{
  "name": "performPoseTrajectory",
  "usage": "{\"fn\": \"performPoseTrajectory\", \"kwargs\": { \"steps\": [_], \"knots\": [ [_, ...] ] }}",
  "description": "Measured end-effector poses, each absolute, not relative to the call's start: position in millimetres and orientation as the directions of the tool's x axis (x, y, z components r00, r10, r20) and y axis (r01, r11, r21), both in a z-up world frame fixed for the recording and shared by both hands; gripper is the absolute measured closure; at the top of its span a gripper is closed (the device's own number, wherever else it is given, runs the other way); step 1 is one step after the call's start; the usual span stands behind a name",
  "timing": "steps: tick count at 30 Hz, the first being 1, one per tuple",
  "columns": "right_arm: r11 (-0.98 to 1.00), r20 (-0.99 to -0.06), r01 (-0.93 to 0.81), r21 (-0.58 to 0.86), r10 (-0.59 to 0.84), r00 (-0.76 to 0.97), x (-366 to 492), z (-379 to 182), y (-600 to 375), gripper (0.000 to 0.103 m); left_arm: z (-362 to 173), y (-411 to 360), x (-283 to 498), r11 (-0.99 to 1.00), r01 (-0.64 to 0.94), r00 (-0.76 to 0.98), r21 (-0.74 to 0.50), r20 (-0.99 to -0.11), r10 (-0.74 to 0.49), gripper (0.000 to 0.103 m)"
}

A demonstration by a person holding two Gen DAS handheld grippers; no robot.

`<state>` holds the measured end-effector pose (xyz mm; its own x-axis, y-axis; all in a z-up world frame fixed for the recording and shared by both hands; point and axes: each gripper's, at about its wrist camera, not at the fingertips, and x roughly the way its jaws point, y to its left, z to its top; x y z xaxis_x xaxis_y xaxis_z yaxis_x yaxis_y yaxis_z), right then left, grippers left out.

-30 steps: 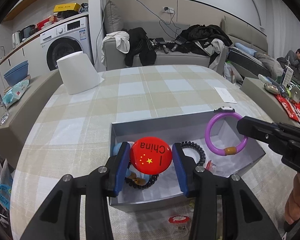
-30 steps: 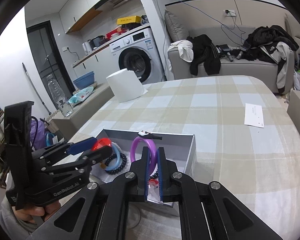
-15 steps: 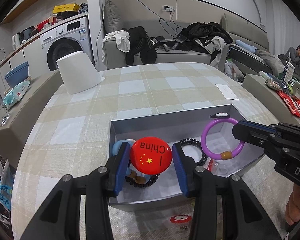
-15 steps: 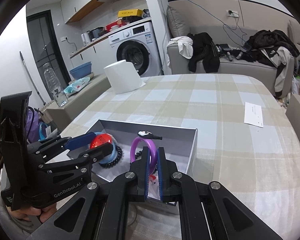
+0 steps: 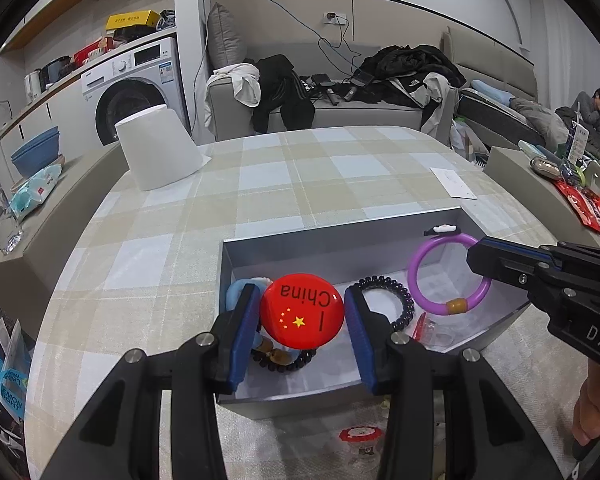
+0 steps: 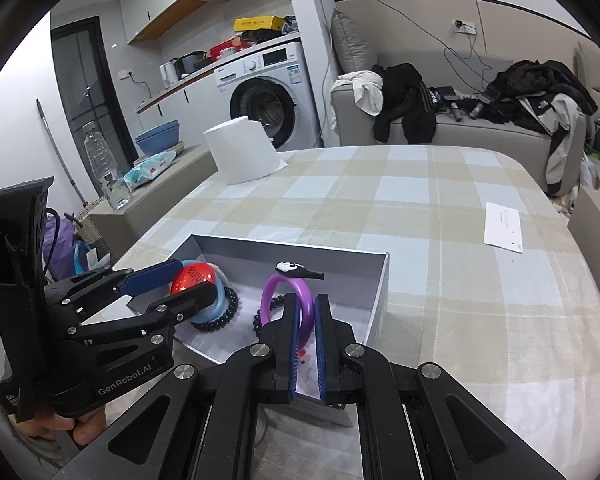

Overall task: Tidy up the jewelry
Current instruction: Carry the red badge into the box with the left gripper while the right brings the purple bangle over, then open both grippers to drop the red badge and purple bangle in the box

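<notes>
A grey open box [image 5: 300, 245] [image 6: 380, 280] sits on the checked table. My left gripper [image 5: 301, 312] [image 6: 182, 284] is shut on a round red China badge [image 5: 302, 311] [image 6: 192, 277] and holds it over the box's left part. My right gripper [image 6: 307, 312] [image 5: 478, 258] is shut on a purple ring bracelet [image 5: 418, 288] [image 6: 278, 292] with a small black-and-white charm, held upright over the box's right part. In the box lie a black coil hair tie [image 5: 398, 298], a dark bead bracelet [image 6: 224, 312] and a light blue ring [image 6: 216, 300].
A white paper roll [image 5: 158, 148] stands at the table's far left. A white slip of paper [image 5: 452, 182] lies at the far right. A small red-and-white item [image 5: 360, 436] lies on the table in front of the box. A sofa with clothes is behind.
The right gripper has carried the purple bracelet lower and further over the box. The left gripper with the badge has barely moved.
</notes>
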<state>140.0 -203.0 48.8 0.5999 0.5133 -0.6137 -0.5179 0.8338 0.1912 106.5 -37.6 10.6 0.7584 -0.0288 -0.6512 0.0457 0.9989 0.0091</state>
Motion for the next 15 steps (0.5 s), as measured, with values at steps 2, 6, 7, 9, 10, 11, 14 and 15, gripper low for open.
{"fn": "performPoseTrajectory", "kwargs": {
  "steps": [2, 6, 7, 9, 10, 11, 14, 15],
  "knots": [
    [0.833, -0.607, -0.518, 0.195, 0.517, 0.603, 138.6, 50.9, -206.5, 0.096, 11.8, -36.6, 104.2, 0.999, 0.047, 0.760, 0.006, -0.650, -0.032, 0.065],
    [0.831, -0.602, -0.515, 0.208, 0.524, 0.603, 140.1, 52.6, -210.5, 0.096, 11.1, -35.0, 105.9, 0.999, 0.048, 0.756, -0.005, -0.653, -0.039, 0.065],
    [0.832, -0.603, -0.515, 0.208, 0.524, 0.602, 140.8, 52.2, -210.6, 0.096, 10.2, -34.9, 106.6, 0.999, 0.053, 0.755, -0.010, -0.655, -0.047, 0.065],
    [0.830, -0.606, -0.517, 0.210, 0.525, 0.597, 141.8, 50.9, -209.8, 0.095, 9.3, -35.3, 106.5, 0.998, 0.057, 0.752, -0.013, -0.658, -0.051, 0.065],
    [0.829, -0.607, -0.518, 0.210, 0.526, 0.596, 141.8, 50.4, -209.2, 0.093, 9.6, -35.2, 106.1, 0.998, 0.056, 0.750, -0.017, -0.659, -0.053, 0.065],
    [0.830, -0.608, -0.518, 0.209, 0.525, 0.596, 141.6, 50.2, -208.8, 0.093, 10.3, -35.0, 105.6, 0.998, 0.056, 0.747, -0.020, -0.663, -0.055, 0.065],
    [0.830, -0.603, -0.516, 0.211, 0.526, 0.600, 139.5, 52.0, -210.0, 0.084, 14.6, -32.8, 102.2, 0.996, 0.072, 0.738, -0.057, -0.668, -0.092, 0.065],
    [0.831, -0.599, -0.514, 0.213, 0.527, 0.603, 138.1, 53.2, -211.3, 0.072, 16.1, -32.0, 101.1, 0.994, 0.081, 0.734, -0.071, -0.671, -0.108, 0.064]
  ]
}}
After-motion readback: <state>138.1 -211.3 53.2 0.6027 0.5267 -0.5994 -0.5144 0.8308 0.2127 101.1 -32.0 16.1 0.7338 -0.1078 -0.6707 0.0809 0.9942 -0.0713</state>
